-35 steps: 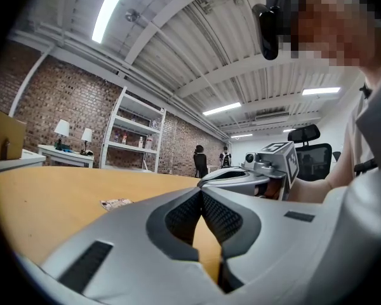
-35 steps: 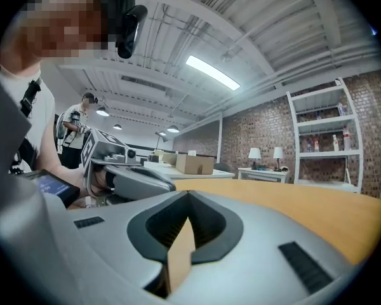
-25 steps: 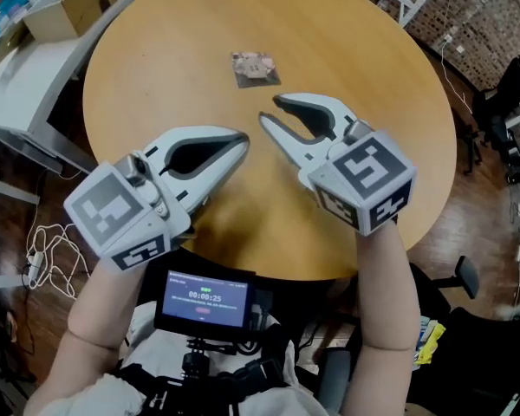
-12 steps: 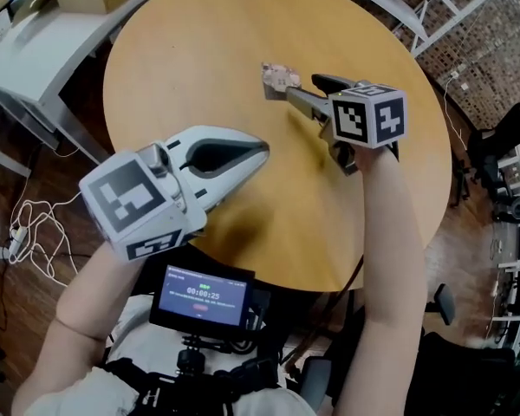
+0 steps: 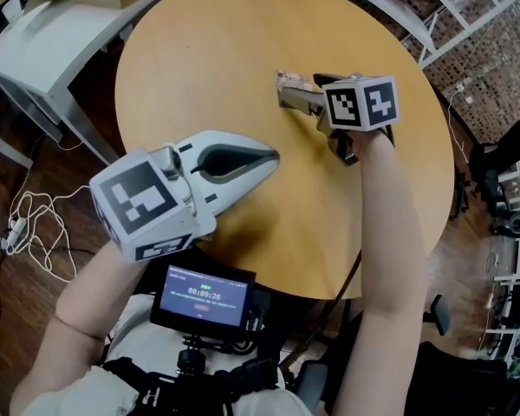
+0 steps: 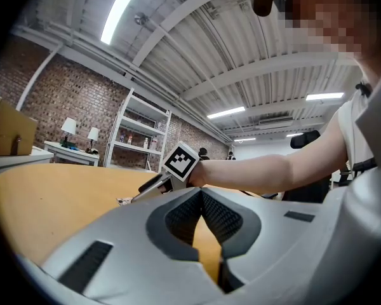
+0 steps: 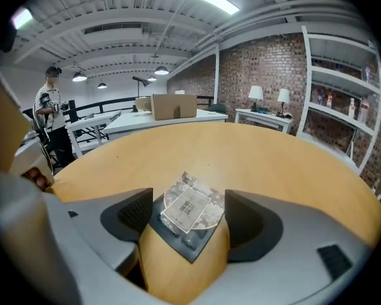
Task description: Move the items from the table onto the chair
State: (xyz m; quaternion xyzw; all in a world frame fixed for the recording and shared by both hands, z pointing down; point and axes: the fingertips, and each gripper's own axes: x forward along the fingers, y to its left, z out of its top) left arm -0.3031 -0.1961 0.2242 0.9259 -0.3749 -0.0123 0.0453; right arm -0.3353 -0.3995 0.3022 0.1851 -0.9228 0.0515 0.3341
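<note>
toward 12 o'clock from the middle of the round wooden table (image 5: 208, 59), a small flat packet (image 5: 288, 80) with a white label lies flat on the wood, the only item visible on it. the right gripper (image 5: 290, 95) slants down at it from 5 o'clock, and its jaws have just been opening. they stand spread wide with the packet framed between them and the pads clear of its edges, likely so they can straddle the thin thing before closing. the left gripper (image 5: 270, 158) hangs level near the table's 7 o'clock edge, jaws pressed together on nothing, probably held aside because one gripper is enough here. the pickup looks not yet made, and a packet this flat may need the tips brought low to catch it. the chair is not plainly in view.
</note>
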